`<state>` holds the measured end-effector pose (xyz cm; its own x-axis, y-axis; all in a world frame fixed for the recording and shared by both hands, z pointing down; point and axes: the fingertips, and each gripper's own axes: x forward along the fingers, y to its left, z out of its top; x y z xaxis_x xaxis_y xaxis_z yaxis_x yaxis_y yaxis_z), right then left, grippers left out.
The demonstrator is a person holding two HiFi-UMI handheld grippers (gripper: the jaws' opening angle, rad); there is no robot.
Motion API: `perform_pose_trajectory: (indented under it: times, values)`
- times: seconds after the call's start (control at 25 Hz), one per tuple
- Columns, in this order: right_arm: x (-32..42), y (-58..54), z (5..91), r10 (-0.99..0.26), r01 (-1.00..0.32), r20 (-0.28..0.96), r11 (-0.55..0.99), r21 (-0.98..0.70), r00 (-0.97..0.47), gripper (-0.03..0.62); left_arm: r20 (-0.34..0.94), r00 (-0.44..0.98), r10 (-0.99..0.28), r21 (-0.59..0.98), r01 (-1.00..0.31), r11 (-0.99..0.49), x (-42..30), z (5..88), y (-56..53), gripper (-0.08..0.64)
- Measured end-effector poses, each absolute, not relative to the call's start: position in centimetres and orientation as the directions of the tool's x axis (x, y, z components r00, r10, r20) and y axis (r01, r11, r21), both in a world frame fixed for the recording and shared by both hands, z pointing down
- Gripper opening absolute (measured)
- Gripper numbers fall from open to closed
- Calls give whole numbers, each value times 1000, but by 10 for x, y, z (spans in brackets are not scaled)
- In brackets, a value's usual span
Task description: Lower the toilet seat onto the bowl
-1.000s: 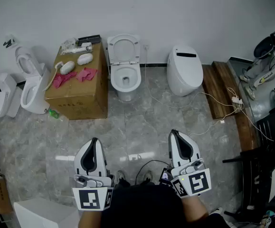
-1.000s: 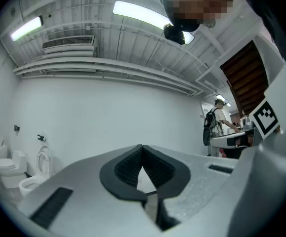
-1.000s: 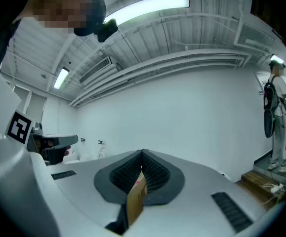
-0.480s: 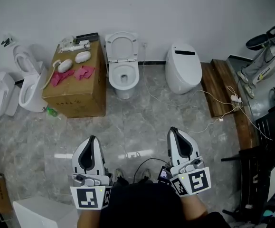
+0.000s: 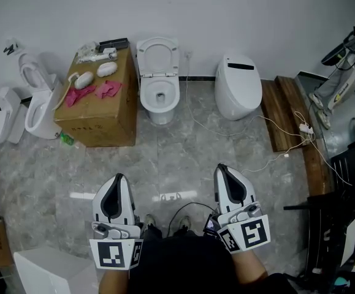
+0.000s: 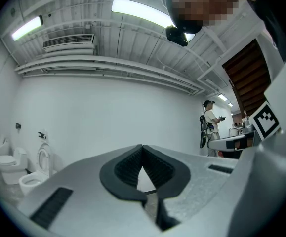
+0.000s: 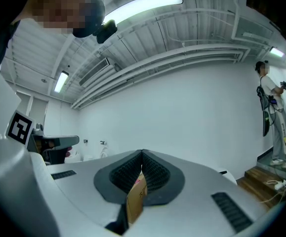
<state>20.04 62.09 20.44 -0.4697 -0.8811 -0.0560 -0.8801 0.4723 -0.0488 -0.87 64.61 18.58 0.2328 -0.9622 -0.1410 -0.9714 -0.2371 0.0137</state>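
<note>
A white toilet [image 5: 159,97] stands against the far wall, and its seat and lid [image 5: 158,55] are raised upright against that wall. Both grippers are held low near the person's body, well short of the toilet across the marble floor. My left gripper [image 5: 117,178] is shut with nothing between its pads, and its tips also meet in the left gripper view [image 6: 142,147]. My right gripper [image 5: 222,169] is likewise shut and empty [image 7: 142,153]. Only a distant cardboard box shows through the gap below the right gripper's pads.
A cardboard box [image 5: 100,112] with pink cloths and white parts stands left of the toilet. More white fixtures [image 5: 33,106] line the left wall. An egg-shaped closed toilet [image 5: 238,87], wooden steps [image 5: 287,112] and floor cables [image 5: 244,133] are on the right. A person [image 7: 273,117] stands far off.
The head view has shifted slightly, so the toilet and box sit a little higher in the picture. Both grippers stay shut and low in much the same place.
</note>
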Motion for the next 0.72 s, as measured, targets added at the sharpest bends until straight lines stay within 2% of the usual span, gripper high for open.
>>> perform_pose_trajectory:
  times: [0.4, 0.72]
  values:
    - [236, 609, 217, -855, -853, -44, 519, -56, -517, 25, -137, 178, -974, -2, -984, -180, 28, 189, 645, 9]
    - [228, 562, 230, -856, -853, -29, 518, -64, -517, 25, -95, 193, -977, -2, -981, -194, 27, 207, 596, 9]
